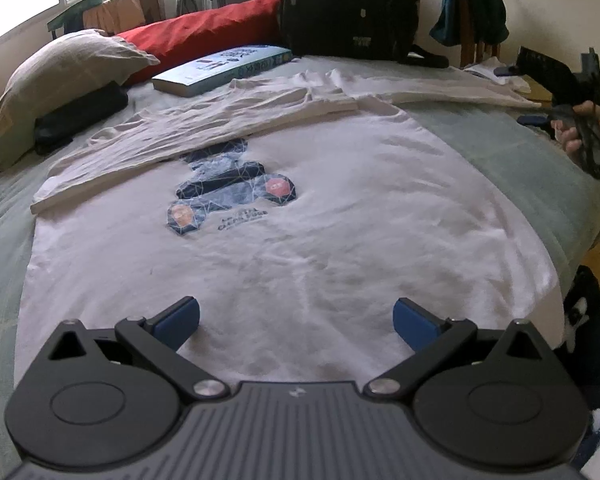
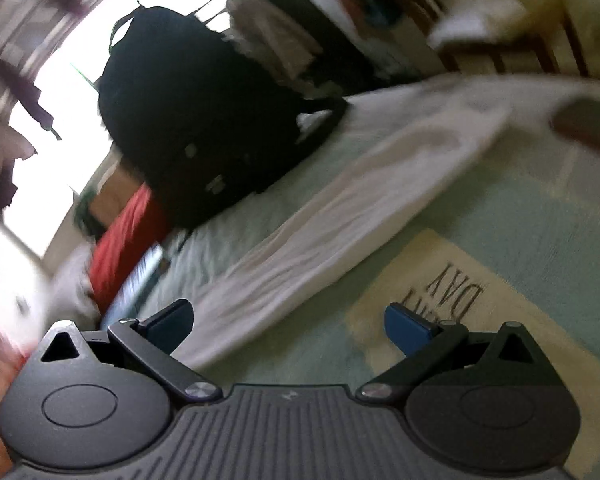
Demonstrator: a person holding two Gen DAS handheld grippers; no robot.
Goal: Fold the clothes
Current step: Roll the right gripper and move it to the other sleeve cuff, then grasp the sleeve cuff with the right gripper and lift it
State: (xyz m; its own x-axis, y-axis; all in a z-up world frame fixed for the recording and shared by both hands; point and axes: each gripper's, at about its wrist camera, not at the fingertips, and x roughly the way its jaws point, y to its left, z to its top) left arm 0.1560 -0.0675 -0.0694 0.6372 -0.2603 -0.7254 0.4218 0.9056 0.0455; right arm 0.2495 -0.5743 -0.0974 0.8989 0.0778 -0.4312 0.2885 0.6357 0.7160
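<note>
A white T-shirt [image 1: 320,232] with a dark blue print [image 1: 232,192] lies on the pale green bedspread [image 1: 520,152]; its far part is folded over into a long band [image 1: 220,120]. My left gripper [image 1: 296,320] is open and empty, low over the shirt's near hem. My right gripper [image 2: 288,324] is open and empty; its view is blurred and shows the folded white band [image 2: 340,216] just ahead. The right gripper also shows in the left wrist view [image 1: 572,96] at the bed's far right, held in a hand.
A black backpack [image 1: 348,8] stands at the bed's far edge, with a book [image 1: 224,70], a red bolster [image 1: 204,32], a beige pillow [image 1: 60,80] and a dark bundle [image 1: 80,116] at left. A chair with clothes [image 1: 476,8] is behind. A beige "DAY" patch [image 2: 452,300] lies on the bedspread.
</note>
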